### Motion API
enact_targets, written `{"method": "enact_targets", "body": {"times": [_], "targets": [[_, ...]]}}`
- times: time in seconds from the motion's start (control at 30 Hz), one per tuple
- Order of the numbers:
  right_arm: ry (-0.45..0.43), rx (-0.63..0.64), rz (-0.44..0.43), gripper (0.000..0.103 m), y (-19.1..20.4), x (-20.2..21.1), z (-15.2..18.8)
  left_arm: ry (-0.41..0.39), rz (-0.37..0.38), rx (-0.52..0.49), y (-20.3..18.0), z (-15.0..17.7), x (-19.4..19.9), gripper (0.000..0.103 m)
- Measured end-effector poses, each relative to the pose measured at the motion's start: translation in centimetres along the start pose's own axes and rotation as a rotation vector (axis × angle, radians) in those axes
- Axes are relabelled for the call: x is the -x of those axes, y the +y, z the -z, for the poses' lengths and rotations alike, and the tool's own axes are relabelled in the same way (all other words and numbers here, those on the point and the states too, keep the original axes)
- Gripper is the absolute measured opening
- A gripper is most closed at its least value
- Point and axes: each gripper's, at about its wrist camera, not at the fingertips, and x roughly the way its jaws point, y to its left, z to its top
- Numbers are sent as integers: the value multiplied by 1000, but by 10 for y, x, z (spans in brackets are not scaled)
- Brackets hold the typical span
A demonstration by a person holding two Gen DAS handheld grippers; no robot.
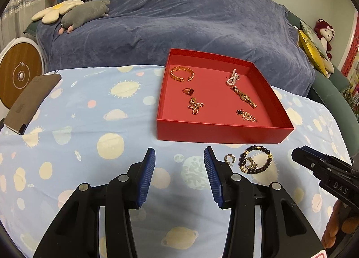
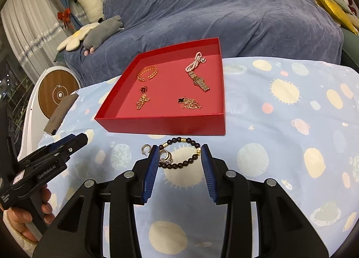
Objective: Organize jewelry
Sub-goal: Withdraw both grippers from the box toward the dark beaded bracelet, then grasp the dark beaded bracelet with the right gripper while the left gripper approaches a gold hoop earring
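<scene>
Right hand-held gripper [image 2: 179,153] open, straddling the beaded bracelet [image 2: 179,152] on the worktop [image 2: 280,123] near the red box [image 2: 161,126], likely lining up a pick; left hand-held gripper [image 1: 179,157] open, empty.

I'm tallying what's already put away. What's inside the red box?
Six pieces lie in the red box: gold cuff, pearl strand, flower ring, gold watch, and two gold chains. The near wall hides a strip of floor.
</scene>
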Motion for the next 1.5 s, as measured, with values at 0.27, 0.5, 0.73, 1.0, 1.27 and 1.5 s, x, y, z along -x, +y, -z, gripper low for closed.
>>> {"method": "enact_targets", "body": {"times": [0.27,0.5,0.73,1.0,1.27,1.5], "targets": [[59,3,26,37,-1,-40,0,18,8,-7,1,3,-5,43],[75,57,60,28,3,-59,3,27,12,1,3,5,-6,43],[85,78,74,12,-1,-66,7,31,20,-7,0,6,-7,43],[29,90,16,8,9,-37,-3,39,19,3,-1,5,-10,43],[-54,57,-34,8,7,12,-8,43,49,-21,-11,7,-11,43],[-75,-4,-8,8,-21,32,-10,60,81,-59,-31,13,-17,49]]}}
